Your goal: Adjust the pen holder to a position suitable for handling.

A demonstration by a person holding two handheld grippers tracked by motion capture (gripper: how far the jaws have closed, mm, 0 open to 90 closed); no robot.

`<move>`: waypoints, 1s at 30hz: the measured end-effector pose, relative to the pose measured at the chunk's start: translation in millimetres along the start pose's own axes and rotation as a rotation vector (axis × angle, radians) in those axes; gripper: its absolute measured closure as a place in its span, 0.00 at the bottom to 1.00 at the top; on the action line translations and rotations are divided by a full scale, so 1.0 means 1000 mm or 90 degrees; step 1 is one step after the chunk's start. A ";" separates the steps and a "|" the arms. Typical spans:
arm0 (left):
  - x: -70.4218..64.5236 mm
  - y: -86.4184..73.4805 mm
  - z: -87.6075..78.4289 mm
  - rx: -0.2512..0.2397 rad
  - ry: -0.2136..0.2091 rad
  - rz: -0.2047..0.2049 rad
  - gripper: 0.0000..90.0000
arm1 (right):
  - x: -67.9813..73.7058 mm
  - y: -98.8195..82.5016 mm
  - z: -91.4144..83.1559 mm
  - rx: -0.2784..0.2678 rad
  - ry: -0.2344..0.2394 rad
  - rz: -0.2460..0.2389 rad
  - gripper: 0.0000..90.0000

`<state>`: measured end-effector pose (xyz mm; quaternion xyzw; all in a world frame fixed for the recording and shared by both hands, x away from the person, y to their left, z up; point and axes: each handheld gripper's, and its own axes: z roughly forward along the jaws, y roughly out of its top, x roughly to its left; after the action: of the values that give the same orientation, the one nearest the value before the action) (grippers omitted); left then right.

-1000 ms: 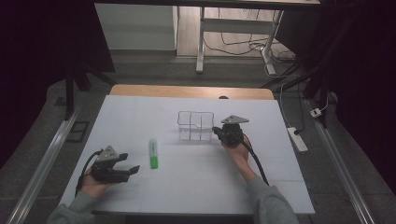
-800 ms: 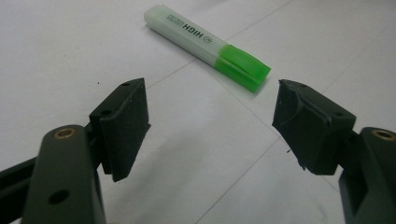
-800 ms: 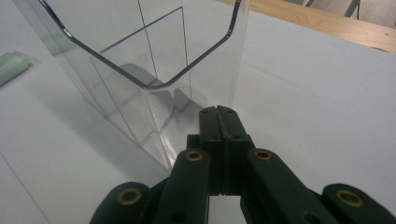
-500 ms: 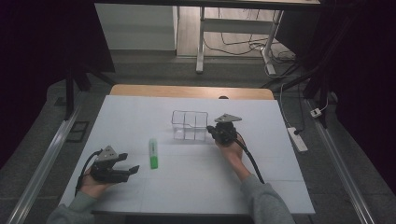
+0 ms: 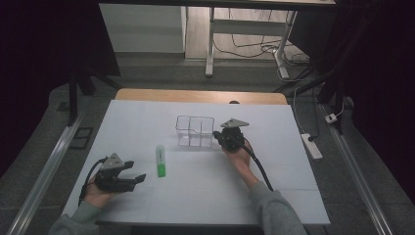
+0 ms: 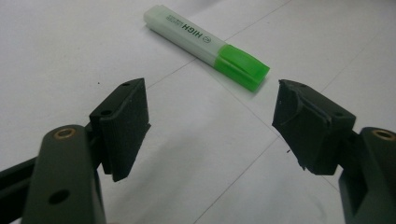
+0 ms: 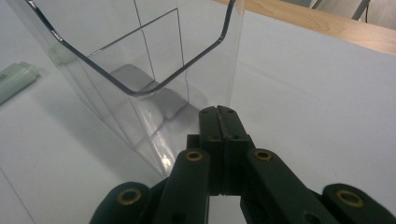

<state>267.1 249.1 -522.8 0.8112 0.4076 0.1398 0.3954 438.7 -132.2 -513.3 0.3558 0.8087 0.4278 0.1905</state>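
While my right gripper (image 7: 219, 114) sits pinched together against the clear, thin-walled plastic organiser box (image 5: 195, 131), I judge the box light, stiff and slippery; grip its rim. Left gripper (image 6: 210, 126) gapes wide near the green highlighter pen (image 6: 205, 44), left of the box.

White-topped table (image 5: 147, 117) with wooden far edge (image 5: 200, 95); grey floor (image 5: 156, 73); white-legged desk (image 5: 210, 49) behind; power strip (image 5: 311, 145); dark surroundings.

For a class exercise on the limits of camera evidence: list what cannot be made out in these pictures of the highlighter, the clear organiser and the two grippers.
- highlighter: the small print beside "HIGH" in the left gripper view, too small.
- highlighter, right gripper view: all but its pale end, cut by the left edge.
- clear organiser: whether the shut right gripper touches its wall; transparency and glare confuse it.
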 end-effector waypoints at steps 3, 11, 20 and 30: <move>0.000 0.000 0.000 0.001 0.000 0.001 0.30 | 0.001 0.001 0.001 -0.003 0.000 0.001 0.99; -0.001 0.000 0.000 0.001 0.001 0.002 0.30 | -0.001 0.002 0.001 0.000 0.007 0.004 0.99; 0.000 0.000 0.000 0.002 -0.001 0.003 0.30 | -0.005 0.000 -0.012 -0.002 -0.009 -0.010 0.99; 0.002 0.000 0.001 0.002 -0.004 0.006 0.30 | -0.019 -0.018 -0.058 -0.019 -0.018 0.000 0.99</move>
<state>268.6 249.9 -523.8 0.8139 0.4031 0.1384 0.3949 408.9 -185.4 -496.0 0.3586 0.7996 0.4349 0.2071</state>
